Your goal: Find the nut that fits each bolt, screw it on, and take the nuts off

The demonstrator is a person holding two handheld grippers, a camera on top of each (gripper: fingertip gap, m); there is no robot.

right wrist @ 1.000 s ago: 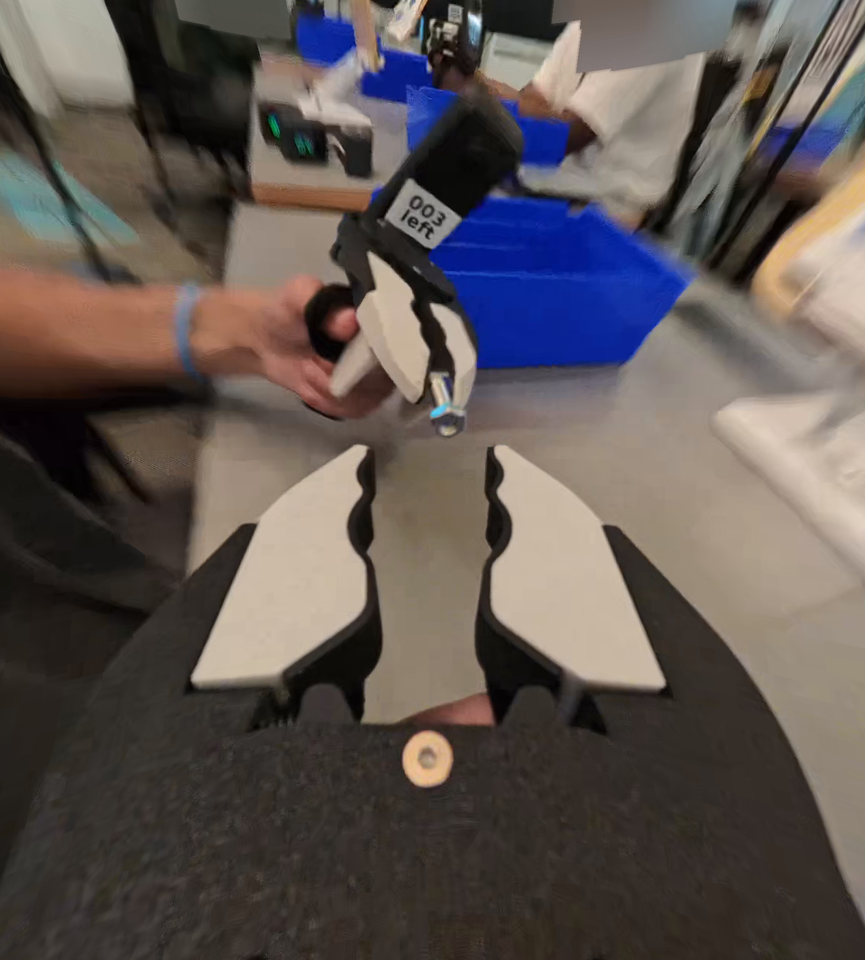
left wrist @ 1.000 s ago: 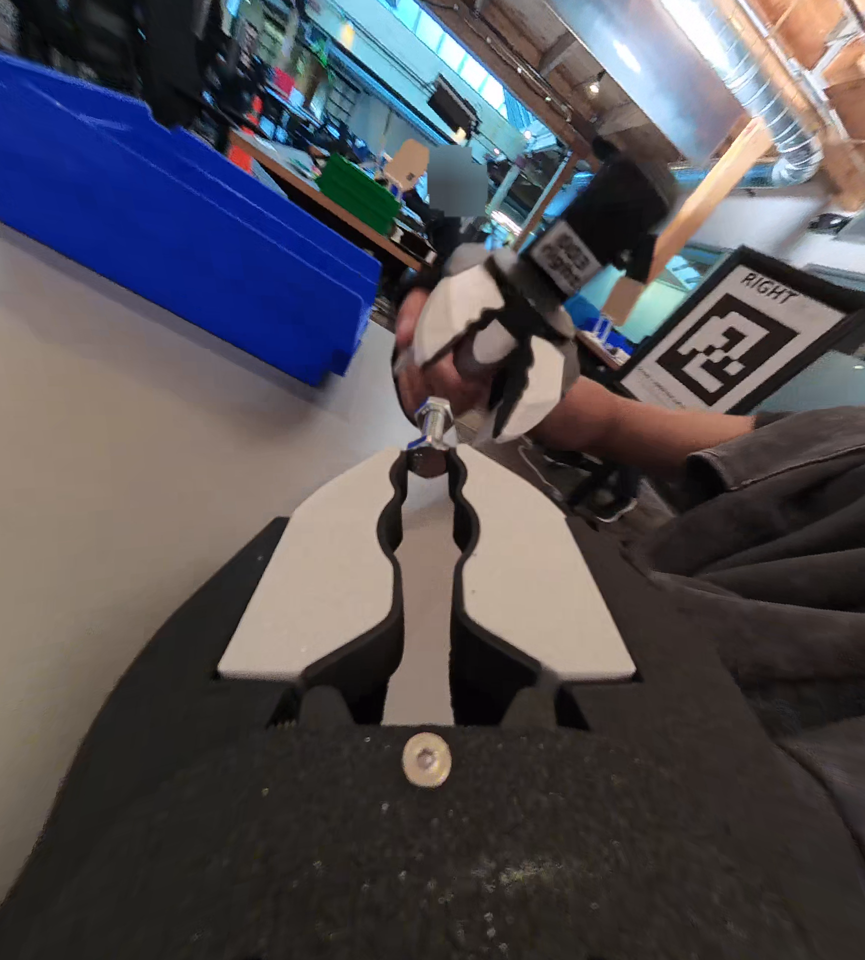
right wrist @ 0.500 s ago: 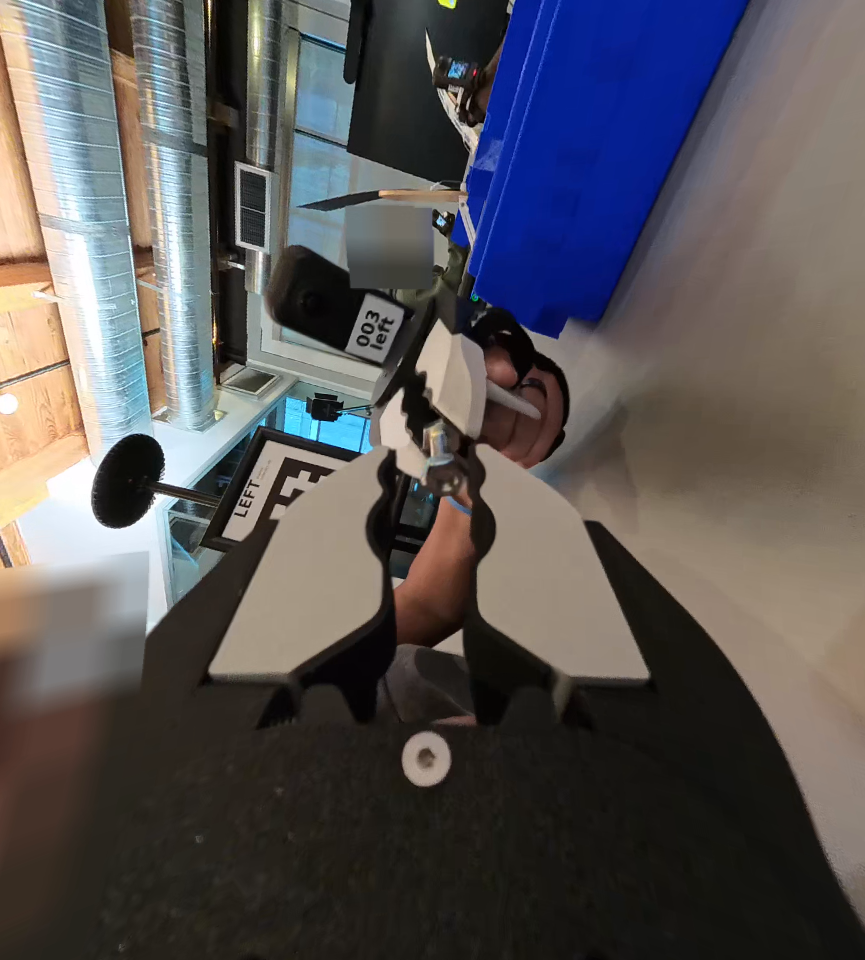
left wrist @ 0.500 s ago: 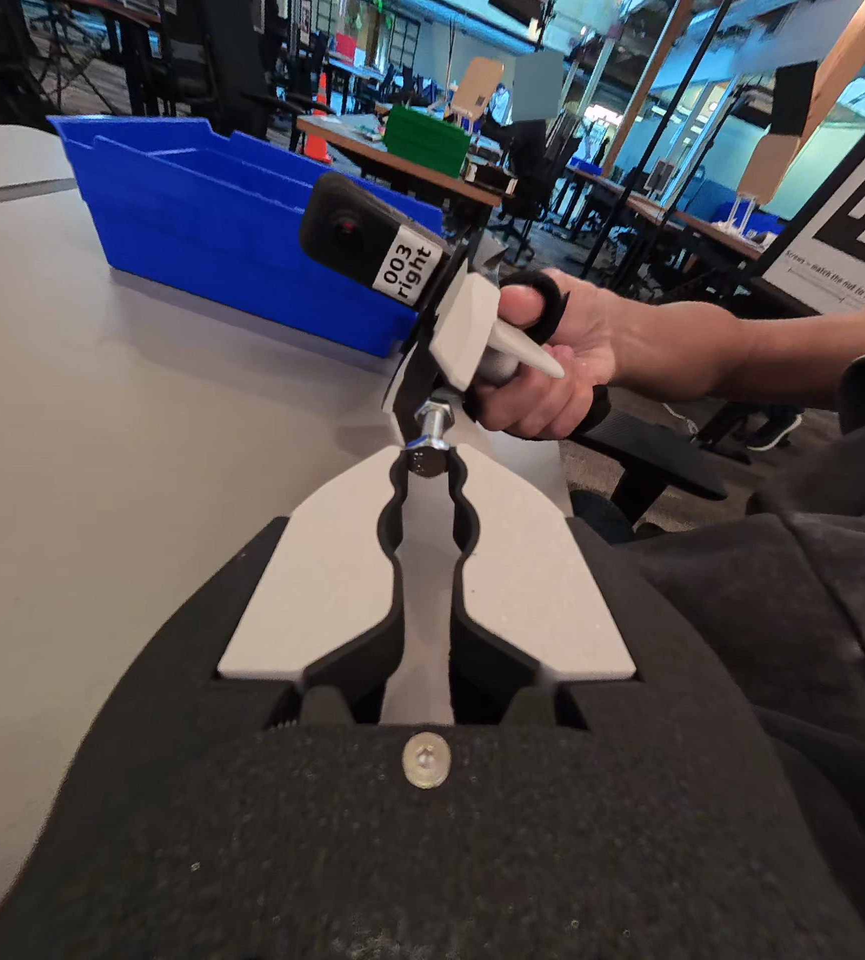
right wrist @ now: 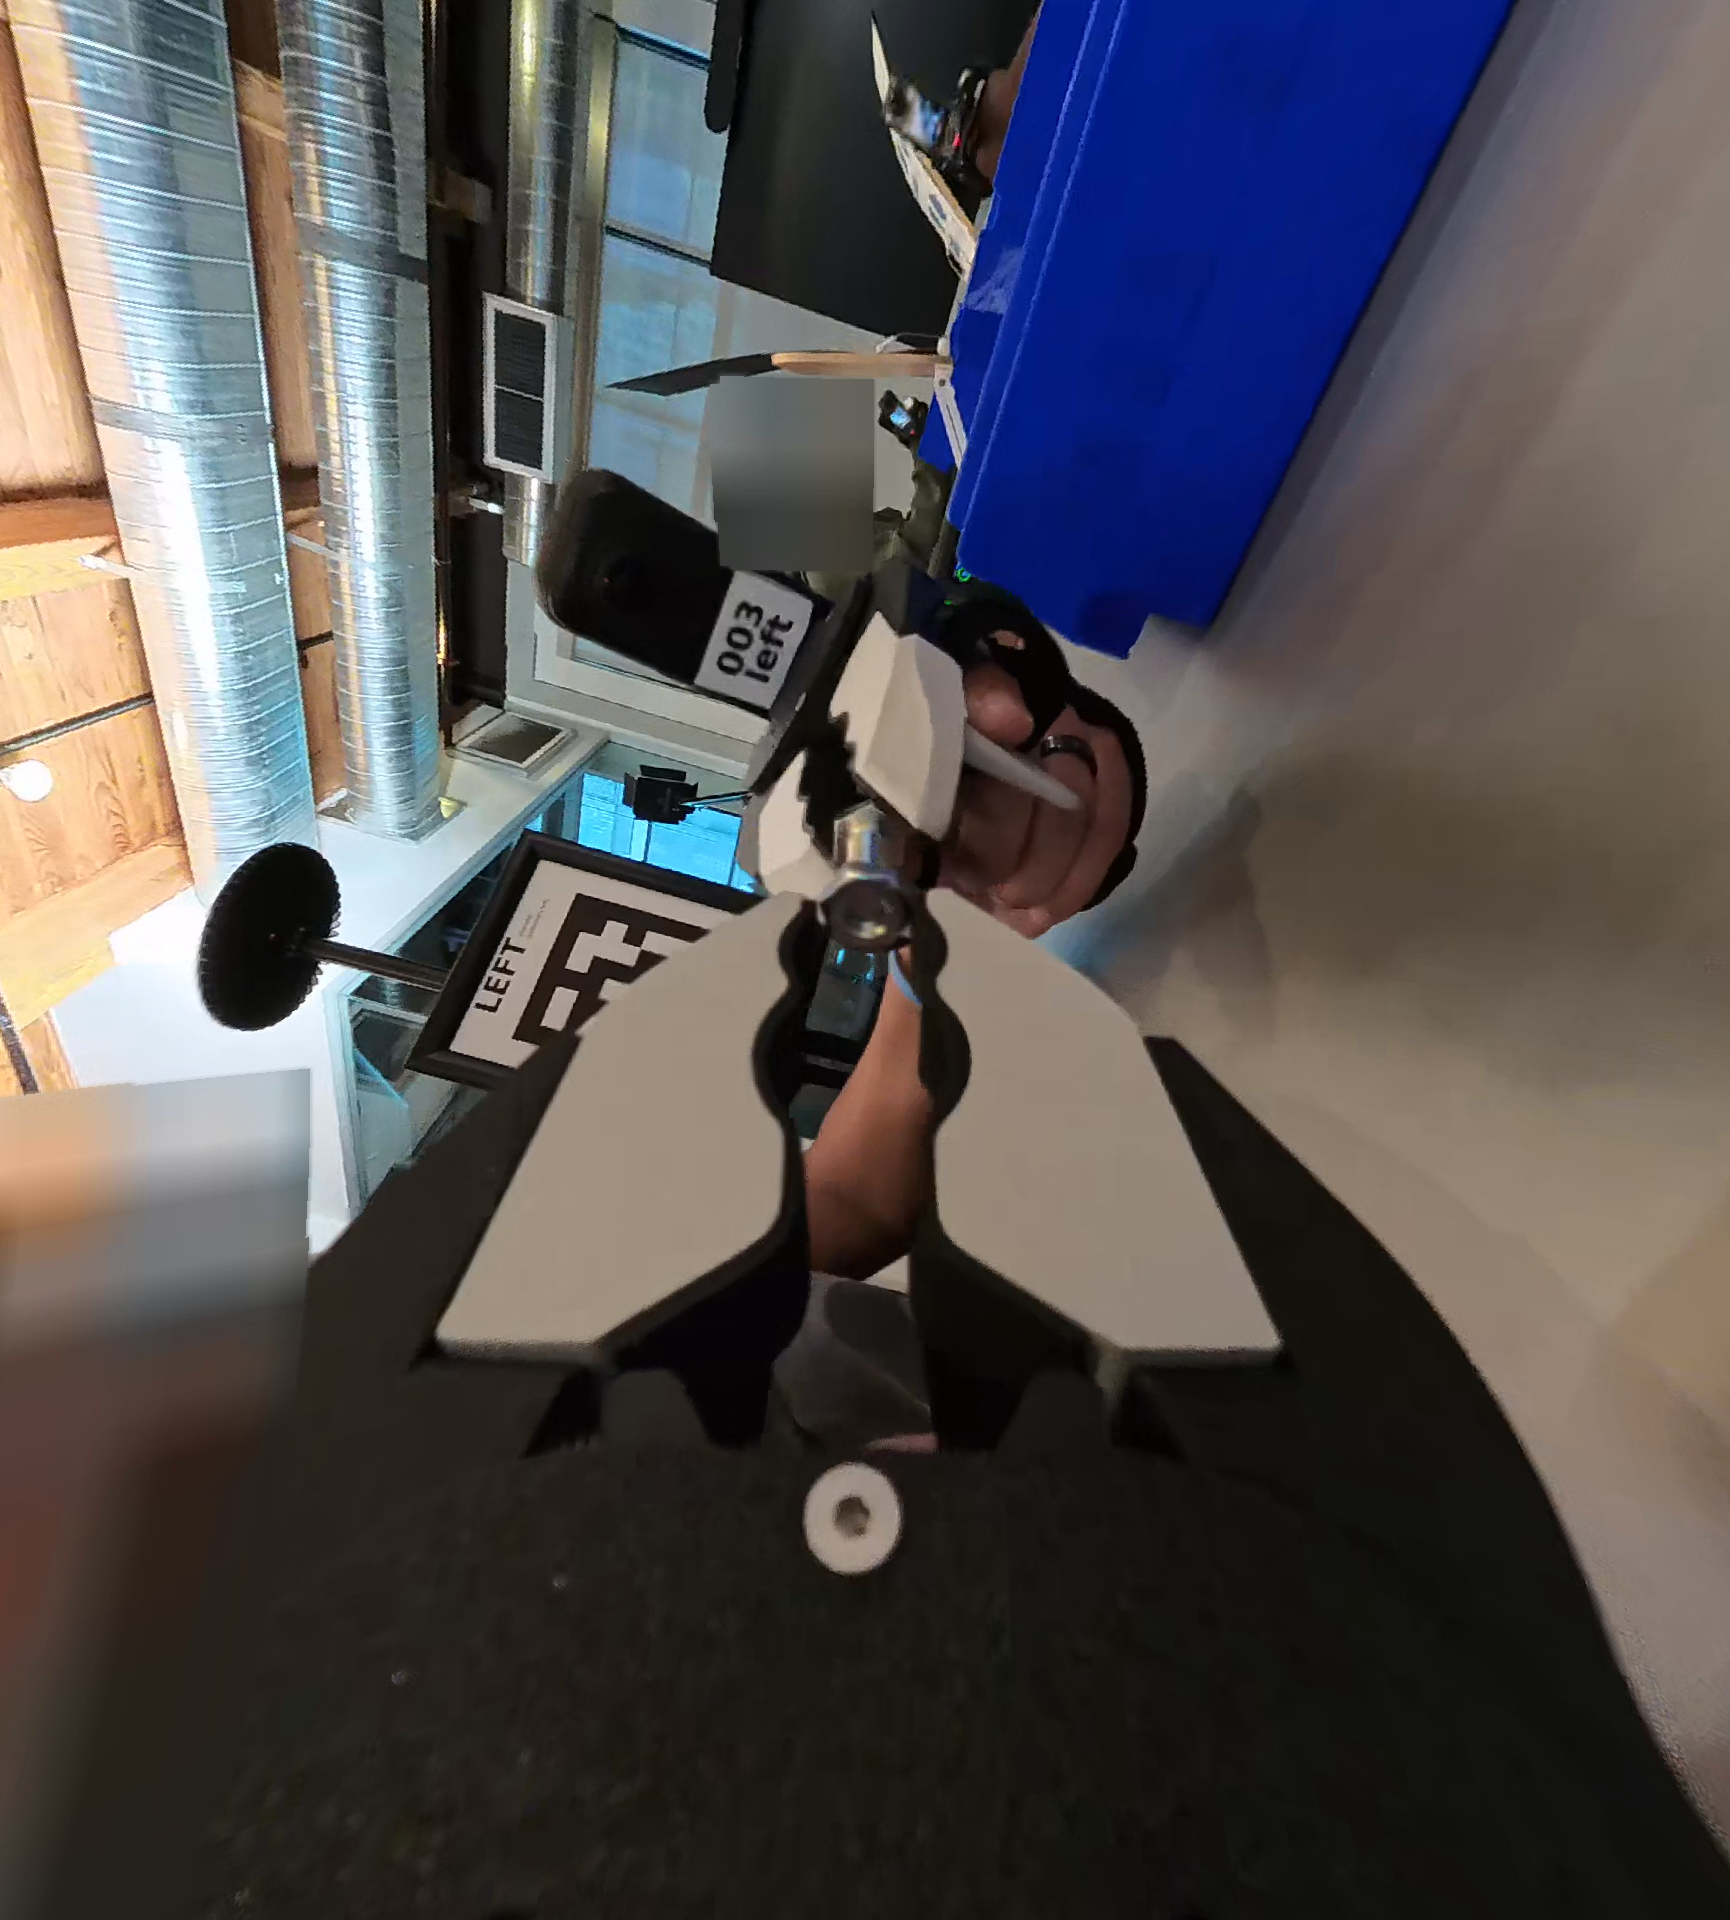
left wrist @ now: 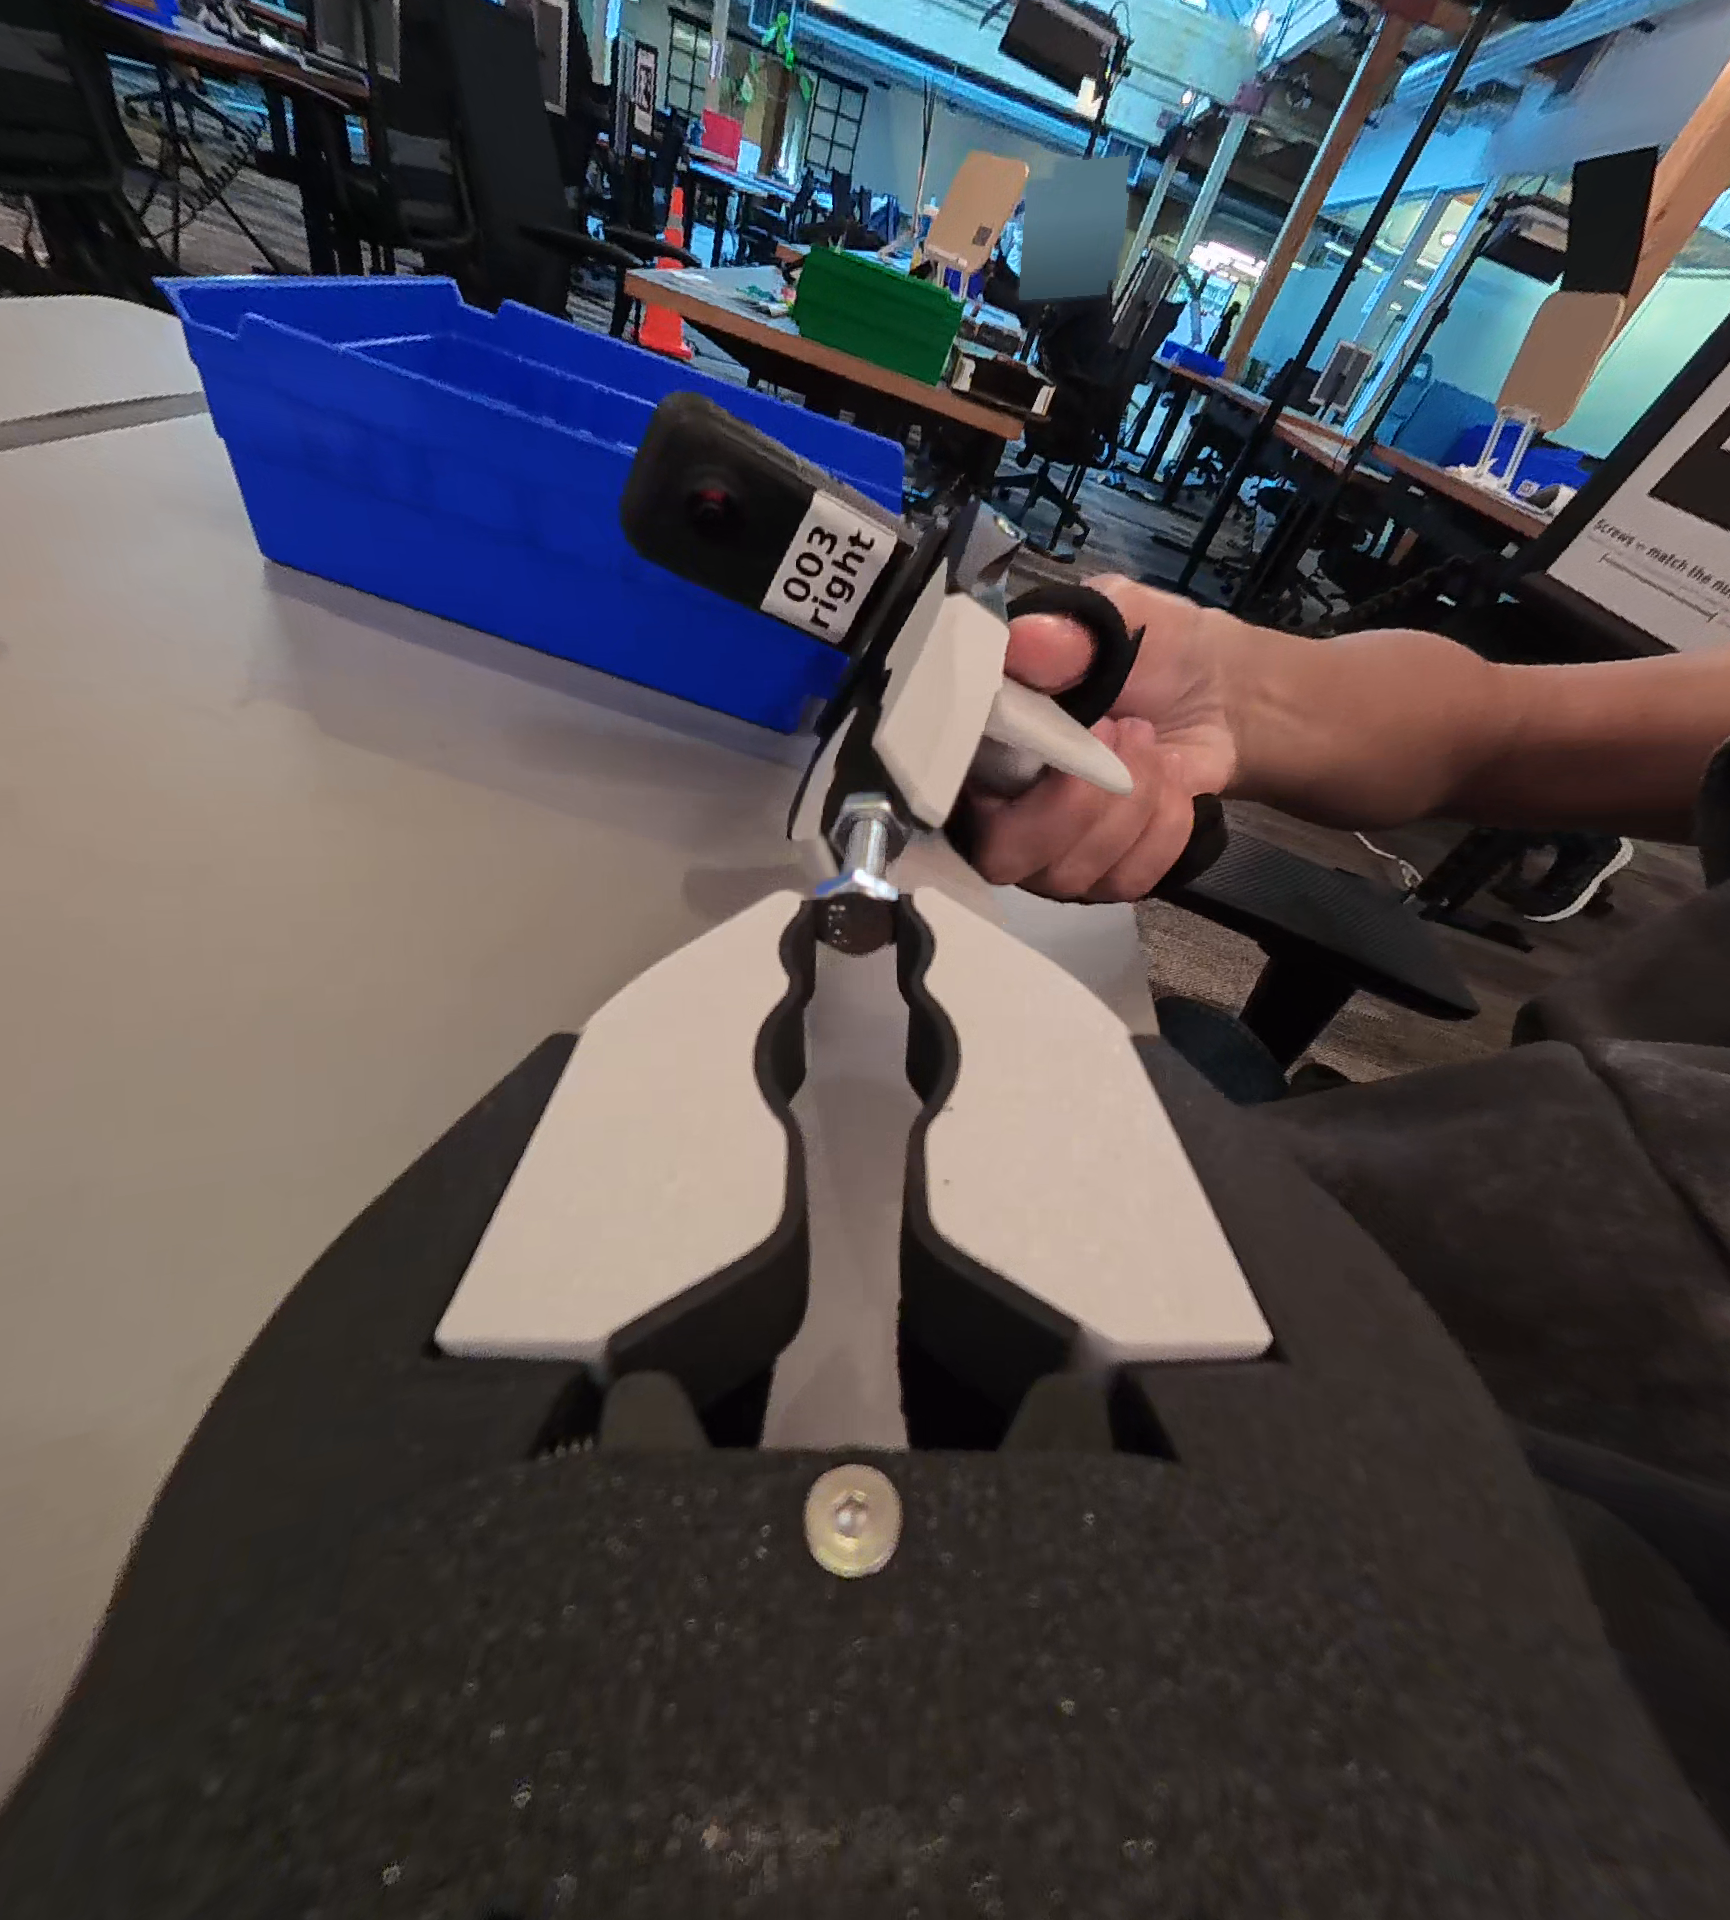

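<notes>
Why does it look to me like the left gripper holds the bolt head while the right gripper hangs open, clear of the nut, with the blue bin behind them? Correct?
Not quite. In the right wrist view the right gripper is shut on the nut. The left gripper does hold the bolt by its head, and the blue bin sits behind, per the left wrist view.

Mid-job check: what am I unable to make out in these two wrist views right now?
- How far the nut is threaded on the bolt: the right gripper covers it in the left wrist view, and the right wrist view shows it end-on.
- Contents of the blue bin: hidden behind its wall in both views.
- Lower left of the right wrist view: covered by a blur patch.
</notes>
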